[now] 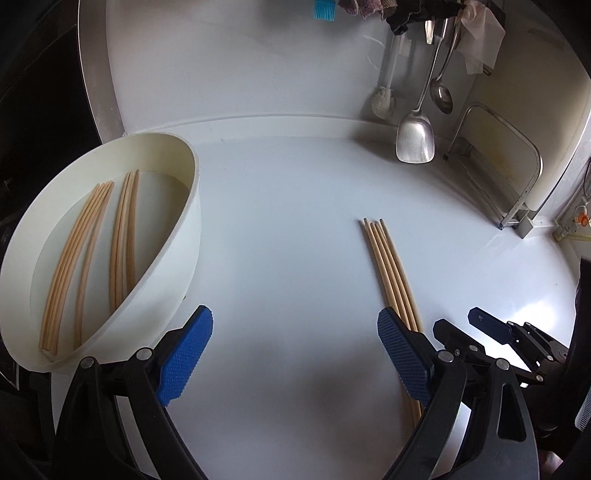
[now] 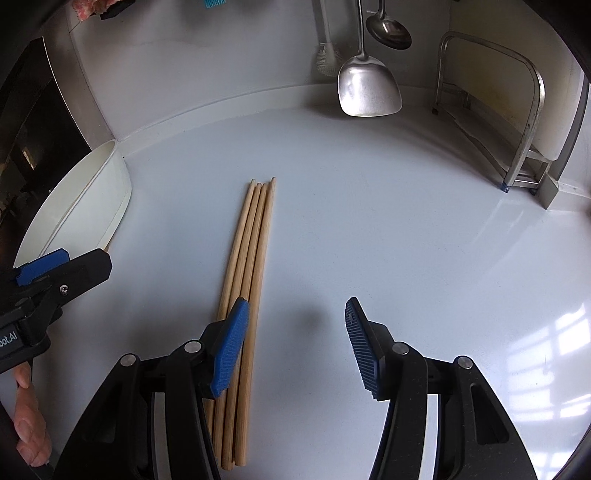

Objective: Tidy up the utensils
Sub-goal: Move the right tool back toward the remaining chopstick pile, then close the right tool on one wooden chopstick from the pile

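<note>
Chopsticks (image 2: 248, 280) lie bundled on the counter (image 2: 369, 221) beside both parted grippers.

Your desk (image 2: 369, 221) is smooth, glossy white and throws back window light. The chopsticks (image 2: 251, 251) on it look like pale, matt wood. The tub (image 1: 177, 258) reads as smooth off-white plastic. Each gripper has matt black plastic arms with blue, ribbed fingers (image 1: 184, 354). The spatula (image 2: 369, 88) and ladle (image 2: 389, 31) are shiny metal.
</note>
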A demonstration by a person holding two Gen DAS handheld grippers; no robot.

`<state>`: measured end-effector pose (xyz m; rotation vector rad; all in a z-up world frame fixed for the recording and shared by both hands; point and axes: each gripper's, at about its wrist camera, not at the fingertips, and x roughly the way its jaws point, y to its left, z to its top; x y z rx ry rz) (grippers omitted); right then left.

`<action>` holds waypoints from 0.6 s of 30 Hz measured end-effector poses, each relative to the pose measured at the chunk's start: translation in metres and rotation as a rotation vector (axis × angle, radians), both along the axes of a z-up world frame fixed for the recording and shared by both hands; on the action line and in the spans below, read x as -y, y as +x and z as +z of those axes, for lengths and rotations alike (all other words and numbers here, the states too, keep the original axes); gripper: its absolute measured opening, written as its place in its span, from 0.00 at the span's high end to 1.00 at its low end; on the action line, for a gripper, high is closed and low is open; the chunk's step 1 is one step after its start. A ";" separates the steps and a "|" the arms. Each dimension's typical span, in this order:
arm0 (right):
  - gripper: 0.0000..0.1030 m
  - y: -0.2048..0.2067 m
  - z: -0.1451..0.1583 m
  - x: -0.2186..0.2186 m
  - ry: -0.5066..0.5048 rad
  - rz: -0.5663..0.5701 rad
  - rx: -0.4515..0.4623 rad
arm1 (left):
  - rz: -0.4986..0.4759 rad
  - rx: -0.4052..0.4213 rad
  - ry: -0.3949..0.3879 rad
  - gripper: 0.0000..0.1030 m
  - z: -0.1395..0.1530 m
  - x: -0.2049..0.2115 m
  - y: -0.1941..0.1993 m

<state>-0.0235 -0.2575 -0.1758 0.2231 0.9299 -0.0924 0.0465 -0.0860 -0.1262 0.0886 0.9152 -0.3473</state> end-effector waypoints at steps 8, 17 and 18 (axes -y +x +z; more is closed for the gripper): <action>0.49 0.004 -0.008 -0.008 -0.047 -0.002 -0.006 | -0.012 -0.017 0.018 0.13 -0.008 0.003 -0.001; 0.49 0.002 -0.010 -0.015 -0.112 0.012 -0.006 | -0.009 -0.023 0.023 0.13 -0.012 0.000 0.002; 0.49 0.001 -0.011 -0.015 -0.114 0.012 -0.006 | -0.008 -0.025 0.025 0.13 -0.013 0.000 0.002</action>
